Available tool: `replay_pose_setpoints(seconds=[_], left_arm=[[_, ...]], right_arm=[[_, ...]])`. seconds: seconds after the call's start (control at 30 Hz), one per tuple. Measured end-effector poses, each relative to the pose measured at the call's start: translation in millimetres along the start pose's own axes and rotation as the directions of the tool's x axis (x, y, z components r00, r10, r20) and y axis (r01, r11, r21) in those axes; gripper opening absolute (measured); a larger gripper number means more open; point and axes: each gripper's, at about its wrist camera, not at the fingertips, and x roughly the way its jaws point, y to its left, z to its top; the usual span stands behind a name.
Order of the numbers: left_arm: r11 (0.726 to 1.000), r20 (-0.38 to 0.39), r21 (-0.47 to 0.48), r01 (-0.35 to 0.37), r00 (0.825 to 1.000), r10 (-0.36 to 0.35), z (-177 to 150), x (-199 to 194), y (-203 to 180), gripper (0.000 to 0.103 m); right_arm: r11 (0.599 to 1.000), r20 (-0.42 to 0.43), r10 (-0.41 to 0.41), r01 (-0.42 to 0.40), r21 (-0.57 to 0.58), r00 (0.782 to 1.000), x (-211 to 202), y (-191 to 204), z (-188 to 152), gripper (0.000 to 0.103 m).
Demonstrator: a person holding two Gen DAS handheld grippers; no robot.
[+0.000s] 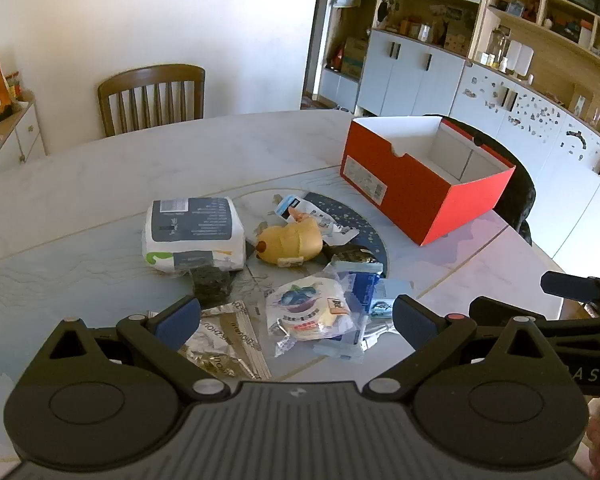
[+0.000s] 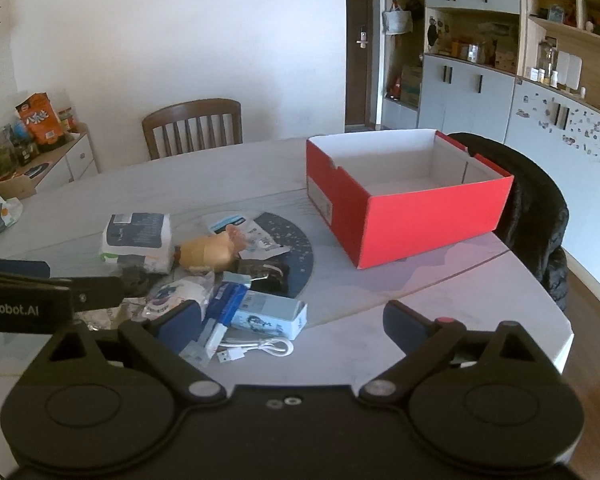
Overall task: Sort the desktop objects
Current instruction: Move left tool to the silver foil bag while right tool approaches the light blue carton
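left fingers [image 1: 296, 316]: spread wide, empty, hovering tilted down over the near side of the pile; nothing between the pads.
right fingers [image 2: 294, 320]: also wide, empty, over the near-right part of the pile, beside my left tool.
pile: clutter sits mid-worktop, toward the near edge: white pack [image 1: 194, 234], yellow toy [image 1: 290, 244], blueberry snack bag [image 1: 310, 308], gold foil packet [image 1: 224, 344], light-blue box [image 2: 270, 316], white USB cable [image 2: 260, 348].
red box [image 2: 404, 200]: open, looks empty, at the far-right side of the worktop, well apart from the pile.
step: I judge it's the first pick, nothing sorted yet.
how to do it: I take a top, loose item first. Snack bag for the left, light-blue box for the right; I come down straight and close across the narrow side.
risk: crinkly wrappers overlap, so a neighbour may drag along; cable may snag.
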Motion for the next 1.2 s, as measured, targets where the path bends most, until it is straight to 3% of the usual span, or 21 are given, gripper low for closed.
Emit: replay_pose_setpoints(seconds=[0.47,0.77,1.0,1.2], left_arm=[[1.0,0.004,0.011,0.02,1.0,-0.02,-4.6,12.6,27.4,0.103],[0.999,-0.014,0.045,-0.003,1.0,0.003,-16.5,30.3,34.6,0.103],[0.993,-0.03,0.038,-0.108,0.994,0.109,-26.2,45.8,42.5,0.103],[0.982,-0.077,-0.021,-0.19,0.979,0.188,-34.7,60.6,47.7,0.103]], right_arm=[[1.0,-0.02,-0.011,0.011,-0.018,1.0,19.3,14.8,1.8,0.098],[0.999,-0.057,-0.004,0.002,-0.048,0.998,45.1,8.9,0.4,0.097],[0.989,-0.095,0.052,-0.064,-0.13,0.994,78.6,-0.1,-0.5,0.093],[0.974,-0.151,0.095,-0.123,-0.19,0.984,110.0,-7.5,-1.7,0.092]])
